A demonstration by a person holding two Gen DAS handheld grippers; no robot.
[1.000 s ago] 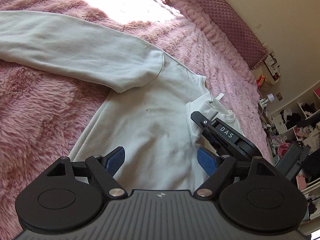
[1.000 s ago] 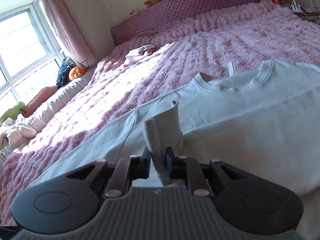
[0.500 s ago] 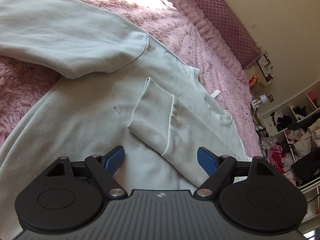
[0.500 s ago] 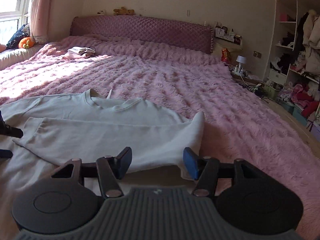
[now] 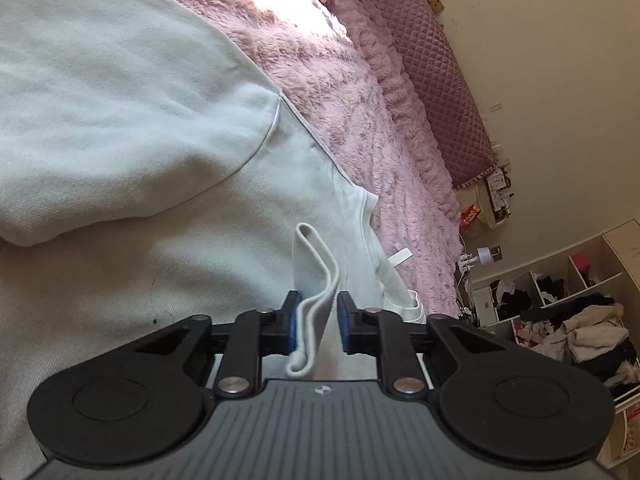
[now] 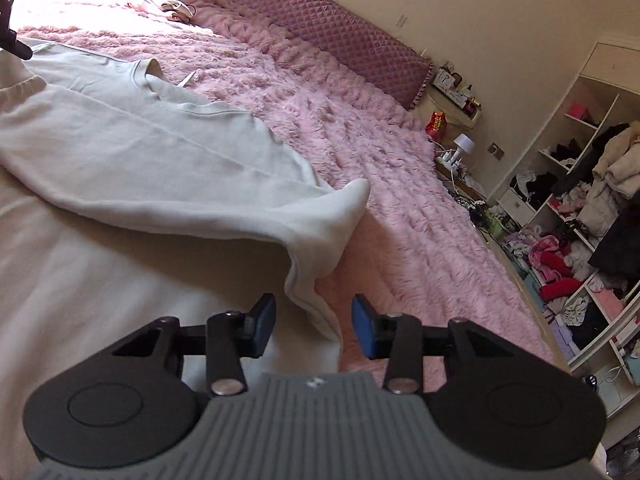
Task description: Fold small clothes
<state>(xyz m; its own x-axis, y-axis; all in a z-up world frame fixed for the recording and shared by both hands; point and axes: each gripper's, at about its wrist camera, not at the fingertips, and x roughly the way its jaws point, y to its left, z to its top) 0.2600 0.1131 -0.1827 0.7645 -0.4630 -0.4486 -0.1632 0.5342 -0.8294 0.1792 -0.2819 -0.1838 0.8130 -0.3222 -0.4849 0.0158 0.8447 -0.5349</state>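
In the left wrist view the left tool (image 5: 318, 322) sat at the lower centre of the frame, its blue pads closed onto the ribbed cuff (image 5: 314, 280) of a pale sweatshirt (image 5: 140, 160); the jaws had just been closing and the cuff stood pinched between them, rising as a narrow fold straight up from the tips. The sweatshirt filled the left and centre of that frame, one broad sleeve (image 5: 100, 80) spread across the upper left, the neckline with its white label (image 5: 400, 257) just right of the held cuff. It lay on a fluffy pink bed cover (image 5: 360, 100) that ran up the middle of the frame to a quilted mauve headboard (image 5: 440, 80) at the upper right. In the right wrist view the right tool (image 6: 314, 322) was at the lower centre with its jaws apart, gripping nothing; they had just been closing somewhat, and the pads did not press on cloth. The sweatshirt's folded-over sleeve lay across the left half of that frame, and its shoulder corner (image 6: 332, 216) bulged up just above the tool, a seamed edge trailing down between the two fingers toward the lower centre. Open shelves (image 6: 580, 200) heaped with clothes stood at the right edge.
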